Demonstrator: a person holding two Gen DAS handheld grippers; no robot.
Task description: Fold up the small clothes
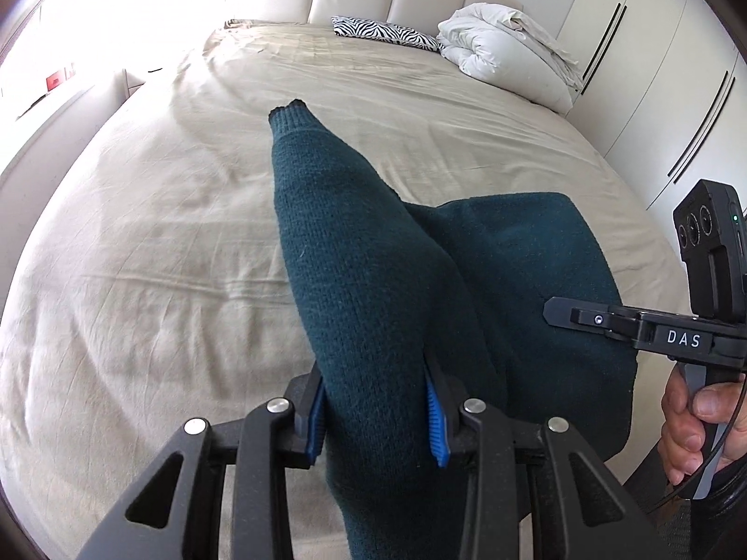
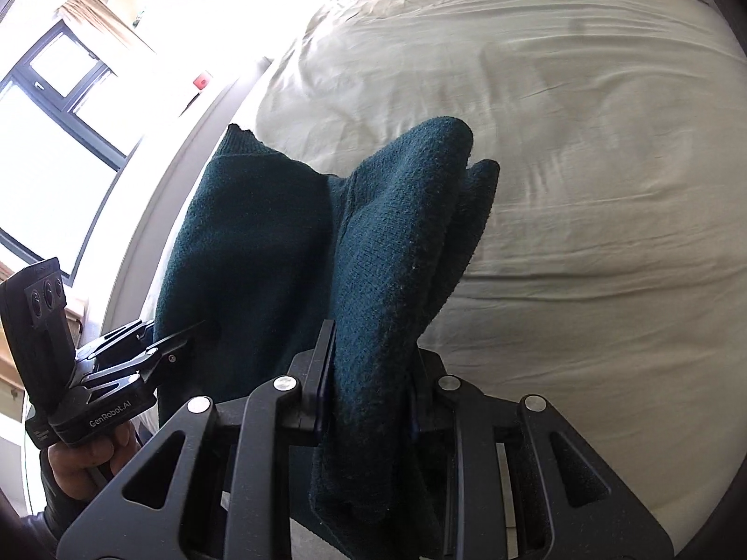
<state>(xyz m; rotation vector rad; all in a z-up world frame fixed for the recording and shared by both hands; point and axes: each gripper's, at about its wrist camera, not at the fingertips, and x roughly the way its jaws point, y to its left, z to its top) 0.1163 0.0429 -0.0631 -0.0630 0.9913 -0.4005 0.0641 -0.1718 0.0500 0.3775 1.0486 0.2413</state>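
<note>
A dark teal knitted sweater [image 1: 373,289] is being gripped between the blue-padded jaws of the black left gripper [image 1: 376,420], a bunched fold being clamped there. Another fold of it is being pinched by the black right gripper [image 2: 369,392]. The garment is being held raised above the beige-sheeted bed [image 1: 163,214]. Farther off, a zebra-print pillow [image 1: 387,33] and a white bundled duvet [image 1: 509,51] are being kept by the headboard.

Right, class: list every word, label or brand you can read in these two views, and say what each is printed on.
"DAS": on the right gripper, seen from the left wrist view.
"GenRobot.AI": on the left gripper, seen from the right wrist view.
Nothing readable on the green sweater or the bed.
</note>
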